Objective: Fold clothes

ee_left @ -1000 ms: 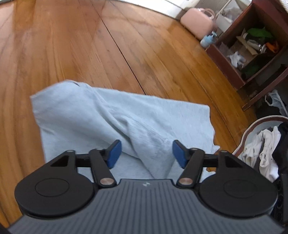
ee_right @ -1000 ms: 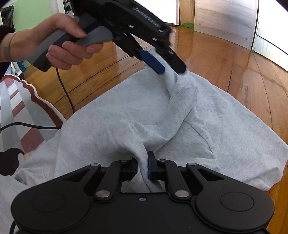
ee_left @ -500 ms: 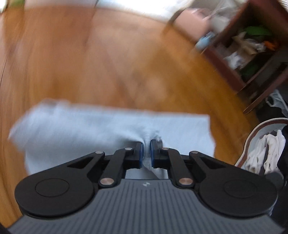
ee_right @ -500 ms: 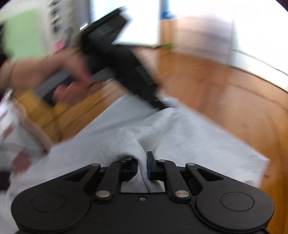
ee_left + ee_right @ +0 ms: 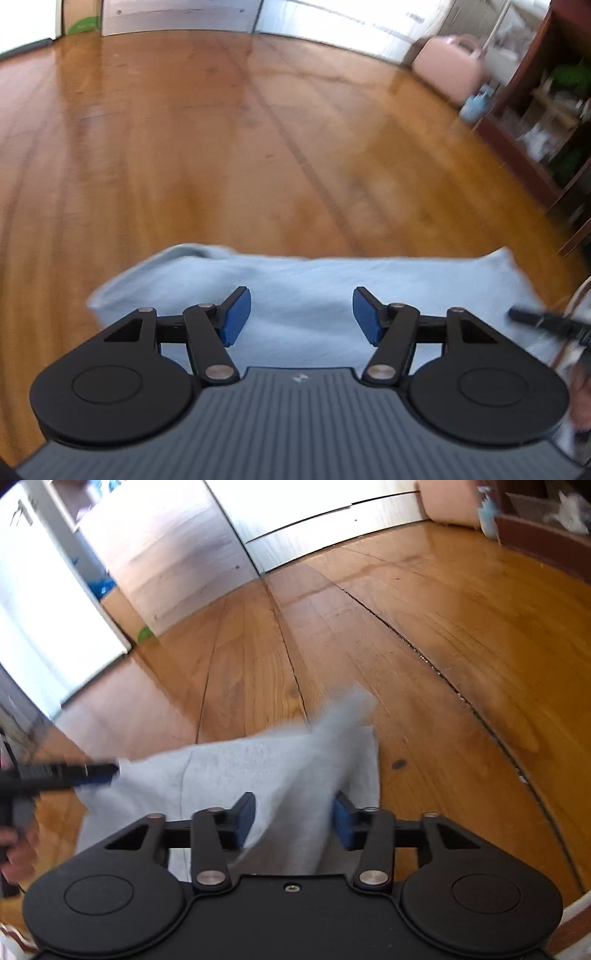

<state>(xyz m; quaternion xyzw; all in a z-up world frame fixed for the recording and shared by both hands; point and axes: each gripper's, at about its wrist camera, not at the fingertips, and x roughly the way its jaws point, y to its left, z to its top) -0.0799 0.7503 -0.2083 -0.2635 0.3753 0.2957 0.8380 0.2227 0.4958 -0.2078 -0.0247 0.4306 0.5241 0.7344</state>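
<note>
A light grey garment (image 5: 332, 291) lies folded on the wooden floor as a low band, blurred by motion. My left gripper (image 5: 301, 314) hovers over its near edge. Its jaws are opening, and no cloth sits between the blue pads (image 5: 234, 317). In the right wrist view the same garment (image 5: 221, 771) shows a raised ridge of cloth that stands between the jaws of my right gripper (image 5: 293, 821). Those jaws are opening too, and the pads look clear of the cloth. The left gripper (image 5: 59, 775) reaches in from the left at the garment's far corner.
A pink case (image 5: 448, 68) and a dark wooden shelf unit (image 5: 535, 122) with clutter stand at the far right. A basket rim (image 5: 576, 915) curves in at the lower right. White doors (image 5: 314, 513) line the far wall. A hand (image 5: 11, 845) holds the left gripper.
Half a second ago both grippers were shut on cloth; now both stand apart. The right gripper has swung sideways and rolled, and the garment now lies in a narrower folded band.
</note>
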